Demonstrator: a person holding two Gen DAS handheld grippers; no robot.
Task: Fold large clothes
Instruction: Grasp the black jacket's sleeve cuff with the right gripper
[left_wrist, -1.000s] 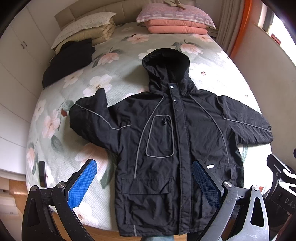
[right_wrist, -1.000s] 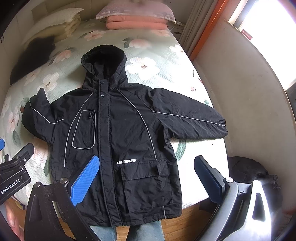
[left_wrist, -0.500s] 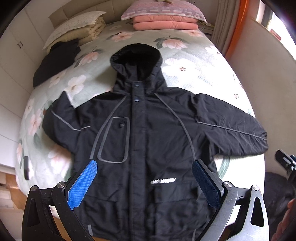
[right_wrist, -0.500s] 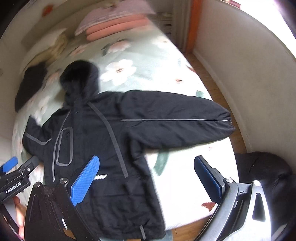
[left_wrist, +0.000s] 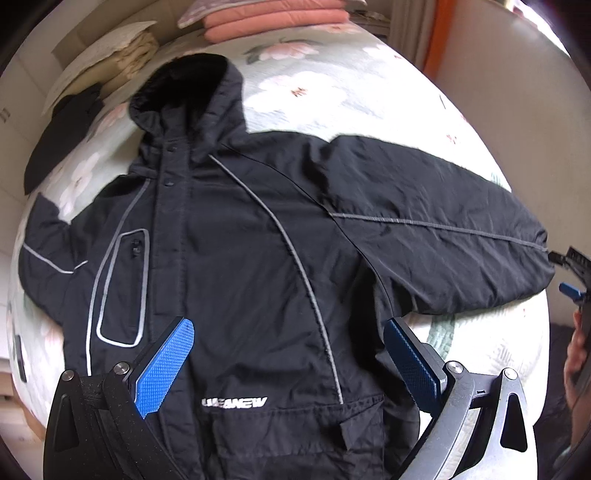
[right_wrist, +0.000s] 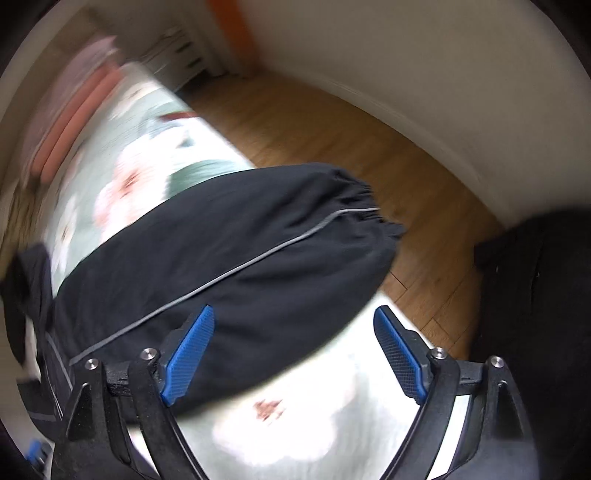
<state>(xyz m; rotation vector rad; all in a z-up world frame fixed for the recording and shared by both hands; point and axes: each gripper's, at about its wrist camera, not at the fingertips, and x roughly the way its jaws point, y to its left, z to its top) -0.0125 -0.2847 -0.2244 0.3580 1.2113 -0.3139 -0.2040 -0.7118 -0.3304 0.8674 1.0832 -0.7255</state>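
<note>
Left wrist view: the black jacket (left_wrist: 236, 258) lies face up and spread on the floral bedspread (left_wrist: 332, 92), hood toward the pink pillows (left_wrist: 273, 18). The left gripper (left_wrist: 288, 332) hangs above the jacket's lower front, jaws wide with nothing gripped. Right of the jacket's body, its sleeve (right_wrist: 229, 258) reaches the bed's edge; above it the right gripper (right_wrist: 295, 325) has just been closing slightly, jaws wide apart and not pressing on the cloth.
</note>
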